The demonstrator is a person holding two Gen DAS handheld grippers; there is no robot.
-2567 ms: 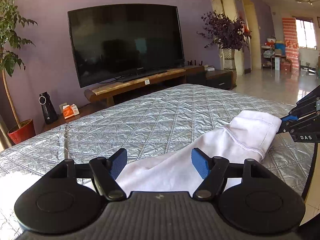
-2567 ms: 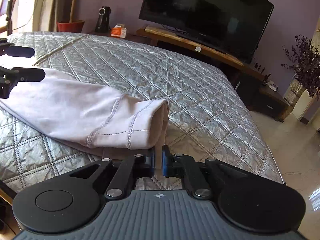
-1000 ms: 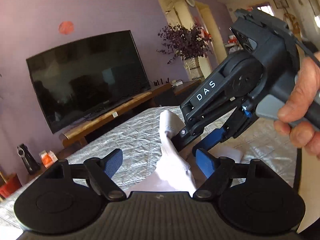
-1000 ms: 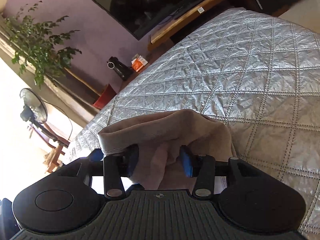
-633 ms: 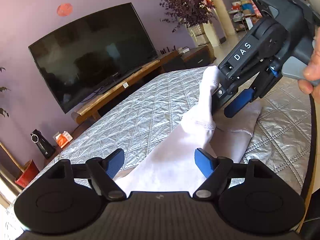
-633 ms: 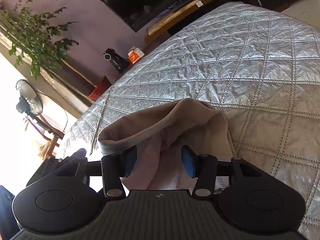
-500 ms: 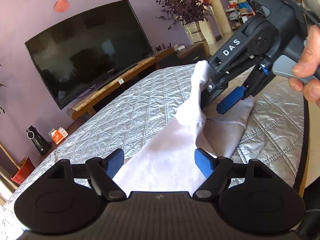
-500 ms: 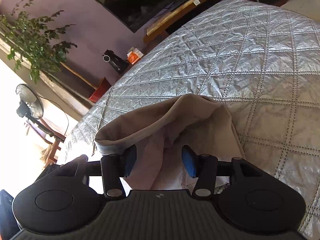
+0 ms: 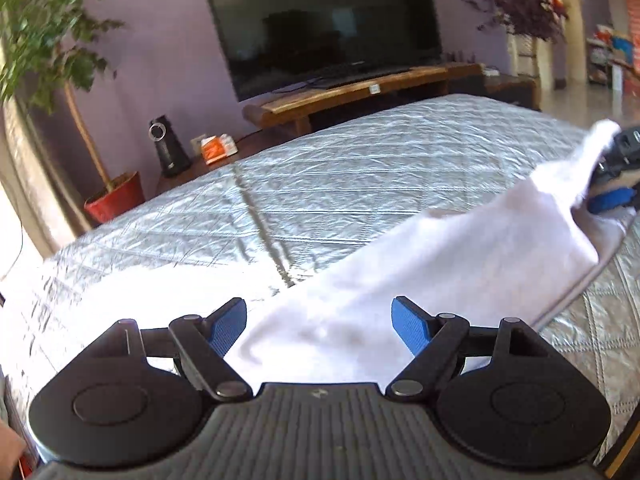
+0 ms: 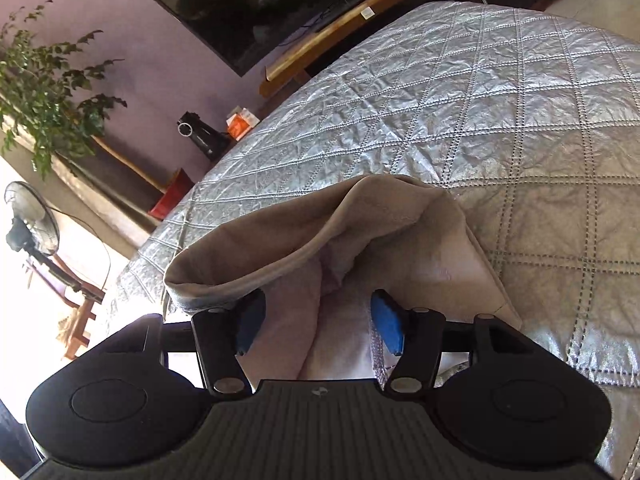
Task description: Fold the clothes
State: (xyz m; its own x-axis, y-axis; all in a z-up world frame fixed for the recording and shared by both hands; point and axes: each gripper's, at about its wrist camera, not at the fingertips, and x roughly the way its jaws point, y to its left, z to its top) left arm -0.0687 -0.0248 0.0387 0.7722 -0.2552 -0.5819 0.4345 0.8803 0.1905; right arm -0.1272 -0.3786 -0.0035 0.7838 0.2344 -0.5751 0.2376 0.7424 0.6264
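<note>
A white garment (image 9: 460,248) lies stretched across the silver quilted bed (image 9: 360,168). My left gripper (image 9: 318,328) is open above its near end, and the cloth passes under the wide gap untouched by either pad. In the right wrist view the garment (image 10: 400,248) is folded over on itself. My right gripper (image 10: 318,326) has its jaws opening. Loose folds lie between the pads and one hem drapes over the left finger (image 10: 248,320). In the left wrist view the right gripper's fingertips (image 9: 610,200) show at the far right, at the garment's raised end.
Beyond the bed stand a large television (image 9: 320,20) on a low wooden bench (image 9: 360,88), a black speaker (image 9: 168,148), an orange box (image 9: 216,148) and a plant in a red pot (image 9: 116,196). A standing fan (image 10: 32,224) is off the bed's left side.
My left gripper has swung away to the left, so the right gripper has gone from close in front to the view's far right edge. The right jaws have widened around the cloth.
</note>
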